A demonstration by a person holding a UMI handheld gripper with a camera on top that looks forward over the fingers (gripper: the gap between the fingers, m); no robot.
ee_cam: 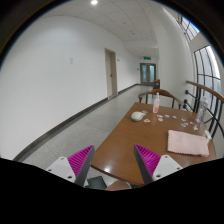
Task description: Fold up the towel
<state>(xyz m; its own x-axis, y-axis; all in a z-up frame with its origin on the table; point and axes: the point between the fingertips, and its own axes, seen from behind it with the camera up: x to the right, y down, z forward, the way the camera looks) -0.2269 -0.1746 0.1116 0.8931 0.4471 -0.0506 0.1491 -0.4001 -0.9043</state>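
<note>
Claw (113, 160) held above the near end of a long brown wooden table (130, 140), fingers spread apart, pink pads (80, 158) facing each other, nothing between them. Towel (188, 143), pale pink and lying in a flat folded-looking slab, sits at the table's right edge, ahead of and to the right of the fingers, well apart from them. Farther along the table: a white bowl (138, 116), a bottle (156, 102), small scattered items too small to identify. Corridor with a door (111, 73) beyond.
</note>
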